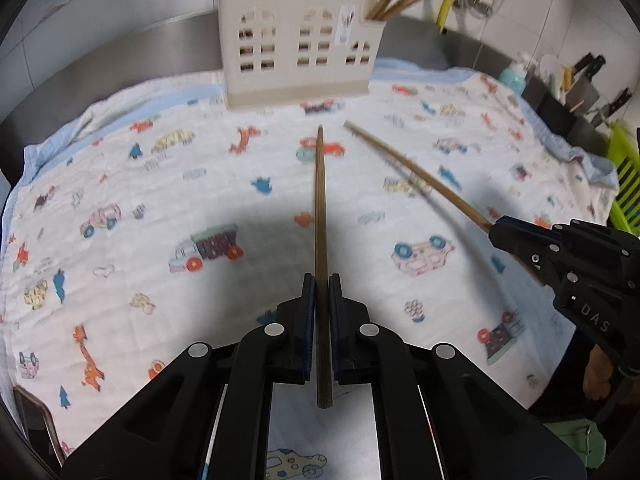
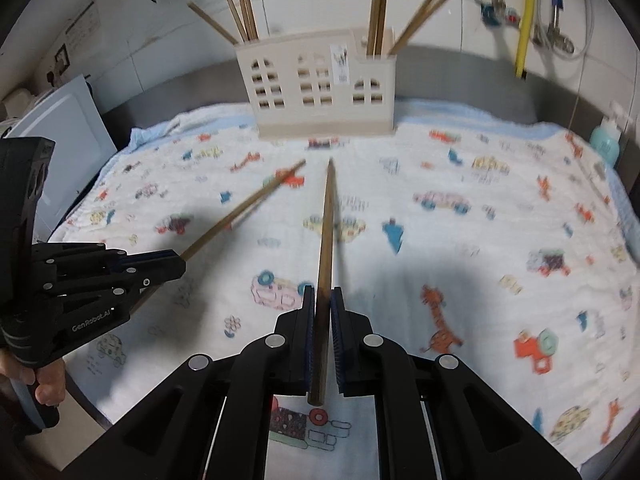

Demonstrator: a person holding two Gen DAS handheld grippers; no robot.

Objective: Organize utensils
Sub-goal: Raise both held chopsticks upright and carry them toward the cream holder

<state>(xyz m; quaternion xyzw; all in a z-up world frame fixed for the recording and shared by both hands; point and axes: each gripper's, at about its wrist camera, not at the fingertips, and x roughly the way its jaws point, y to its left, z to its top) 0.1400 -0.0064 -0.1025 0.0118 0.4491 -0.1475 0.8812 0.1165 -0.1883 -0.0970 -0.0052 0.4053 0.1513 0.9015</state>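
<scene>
Though slightly blurred, two slim brown wooden chopsticks.

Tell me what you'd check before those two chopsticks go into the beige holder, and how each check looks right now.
1. Left gripper shut on its chopstick: ok.
2. Right gripper shut on the other chopstick: ok.
3. Chopstick tips apart from each other: ok, a gap shows between them in both views.
4. Both tips aimed toward the beige holder: ok, though they sit short of it, over the printed cloth.
5. Room in the holder: the end compartments already hold chopsticks; the middle one cannot be seen into: cannot tell.
6. Holder standing upright on the cloth: ok.
</scene>
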